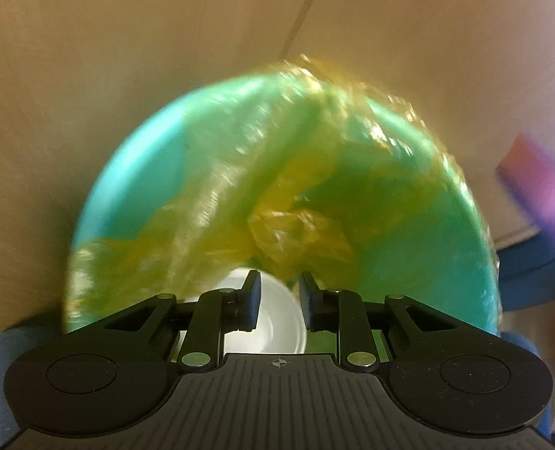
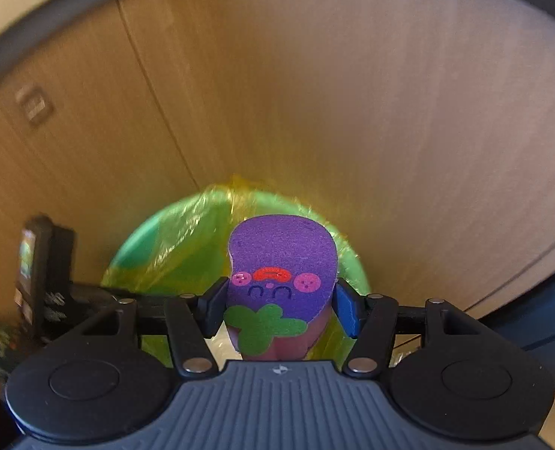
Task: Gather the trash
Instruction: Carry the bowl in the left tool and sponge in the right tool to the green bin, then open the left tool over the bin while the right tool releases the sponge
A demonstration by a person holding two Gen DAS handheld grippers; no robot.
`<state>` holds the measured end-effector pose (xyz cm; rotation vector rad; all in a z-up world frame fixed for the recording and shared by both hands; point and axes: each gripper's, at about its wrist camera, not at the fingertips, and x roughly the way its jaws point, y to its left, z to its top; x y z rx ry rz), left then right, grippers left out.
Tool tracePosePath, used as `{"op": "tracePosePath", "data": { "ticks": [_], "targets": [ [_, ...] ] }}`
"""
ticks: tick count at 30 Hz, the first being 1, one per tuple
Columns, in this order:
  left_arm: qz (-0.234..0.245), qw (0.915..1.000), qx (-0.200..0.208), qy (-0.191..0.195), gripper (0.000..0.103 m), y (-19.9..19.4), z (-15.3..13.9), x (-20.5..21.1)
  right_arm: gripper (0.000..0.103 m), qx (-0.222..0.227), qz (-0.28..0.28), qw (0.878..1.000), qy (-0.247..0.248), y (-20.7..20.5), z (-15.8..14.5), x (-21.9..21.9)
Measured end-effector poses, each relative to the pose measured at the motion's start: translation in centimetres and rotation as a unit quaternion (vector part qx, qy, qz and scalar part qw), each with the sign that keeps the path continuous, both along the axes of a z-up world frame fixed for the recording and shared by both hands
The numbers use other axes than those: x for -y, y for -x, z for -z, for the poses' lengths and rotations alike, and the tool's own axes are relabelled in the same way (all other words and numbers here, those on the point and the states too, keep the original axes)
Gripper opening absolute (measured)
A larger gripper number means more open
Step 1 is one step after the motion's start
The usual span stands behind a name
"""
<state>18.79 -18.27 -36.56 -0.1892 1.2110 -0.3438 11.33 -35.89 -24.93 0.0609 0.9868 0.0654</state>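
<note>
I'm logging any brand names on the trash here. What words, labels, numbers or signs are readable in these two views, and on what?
No readable text in either view.
Purple sponge held in the right tongs: only a drawn face and a green leaf shape, no letters.
Dark device at the left edge: its coloured label is too blurred to read.
Bin and its yellow bag: no print visible.

A round turquoise bin [image 1: 187, 157] lined with a shiny, see-through yellow bag [image 1: 299, 232]. A purple sponge [image 2: 281, 258] printed with a face: red mouth, two pink cheeks, dark blue eyes, and a green clover-shaped patch below. The gripper [image 2: 279, 309] holding it is black. Pale tan floor [image 2: 389, 112].
</note>
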Motion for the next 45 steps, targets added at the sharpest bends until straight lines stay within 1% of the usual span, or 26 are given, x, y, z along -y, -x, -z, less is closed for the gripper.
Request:
{"op": "tracePosePath", "data": {
  "ticks": [3,5,8,10,11,13,14,16,19,21,23,27,30,32,33,35,37,38,39,40,42,43,45],
  "targets": [
    [-0.019,0.9995,0.001,0.027,0.025,0.3,-1.5,-1.6,0.059,-0.037,-0.014,0.999,-0.006,-0.8,1.4,-1.1],
    [-0.028,0.9990,0.011,0.034,0.025,0.9,-3.1,-2.7,0.059,-0.073,-0.025,0.997,-0.031,-1.5,2.5,-1.6],
    [-0.038,0.9979,0.030,0.044,0.025,2.0,-5.4,-4.2,0.060,-0.124,-0.042,0.989,-0.072,-2.5,4.3,-2.5],
    [-0.048,0.9965,0.045,0.050,0.025,2.6,-7.1,-5.2,0.062,-0.146,-0.047,0.983,-0.102,-3.0,5.0,-2.8],
    [-0.053,0.9958,0.051,0.053,0.025,2.9,-7.8,-5.7,0.064,-0.148,-0.050,0.982,-0.110,-3.0,5.0,-3.0],
    [-0.061,0.9948,0.057,0.059,0.025,3.4,-8.6,-6.3,0.079,-0.128,-0.055,0.985,-0.102,-2.6,4.4,-3.4],
    [-0.063,0.9944,0.058,0.062,0.025,3.6,-8.9,-6.5,0.081,-0.115,-0.058,0.988,-0.089,-2.4,4.0,-3.8],
    [-0.068,0.9939,0.056,0.067,0.025,3.9,-9.1,-6.6,0.082,-0.095,-0.065,0.991,-0.067,-1.9,3.4,-4.3],
    [-0.068,0.9932,0.058,0.074,0.025,4.8,-9.7,-6.8,0.082,-0.077,-0.074,0.994,-0.030,-1.4,3.1,-5.3],
    [-0.063,0.9929,0.068,0.075,0.025,5.6,-10.6,-6.9,0.082,-0.064,-0.079,0.995,-0.004,-1.6,3.0,-5.3],
    [-0.056,0.9921,0.083,0.075,0.025,6.3,-11.6,-6.8,0.082,-0.051,-0.077,0.996,0.007,-1.6,2.6,-5.0],
    [-0.043,0.9893,0.117,0.076,0.025,7.9,-14.3,-6.7,0.082,-0.017,-0.046,0.999,0.019,-1.9,2.4,-4.3],
    [-0.022,0.9853,0.148,0.083,0.025,9.4,-17.7,-6.9,0.082,0.027,-0.019,0.998,0.049,-1.0,0.6,-4.5],
    [-0.017,0.9796,0.180,0.087,0.025,10.6,-20.6,-7.4,0.082,0.052,-0.006,0.998,0.046,-0.2,-1.7,-4.7],
    [-0.018,0.9764,0.196,0.088,0.025,11.3,-22.2,-7.8,0.082,0.065,0.001,0.997,0.033,0.3,-3.0,-4.7],
    [-0.016,0.9694,0.227,0.092,0.025,12.4,-25.6,-8.4,0.082,0.109,0.005,0.994,0.003,1.5,-6.2,-5.1],
    [-0.007,0.9605,0.263,0.091,0.025,13.7,-29.3,-9.1,0.084,0.156,-0.005,0.988,-0.020,2.6,-9.6,-5.7],
    [0.001,0.9557,0.281,0.088,0.025,14.4,-31.2,-9.5,0.086,0.179,-0.012,0.983,-0.026,3.0,-11.3,-6.1],
    [0.008,0.9516,0.296,0.083,0.025,15.0,-33.0,-9.9,0.089,0.202,-0.017,0.979,-0.026,3.3,-12.9,-6.7],
    [0.015,0.9480,0.309,0.074,0.025,15.4,-34.7,-10.3,0.093,0.226,-0.024,0.974,-0.025,3.6,-14.4,-7.3],
    [0.031,0.9407,0.335,0.043,0.025,16.1,-38.0,-11.3,0.098,0.270,-0.043,0.962,-0.015,4.0,-17.0,-8.7],
    [0.031,0.9370,0.347,0.021,0.025,16.2,-39.4,-12.0,0.098,0.288,-0.051,0.956,-0.008,4.0,-17.9,-9.5],
    [0.013,0.9274,0.373,-0.025,0.026,15.8,-41.6,-13.5,0.098,0.312,-0.069,0.948,-0.004,3.7,-20.0,-11.1]
  ]
}}
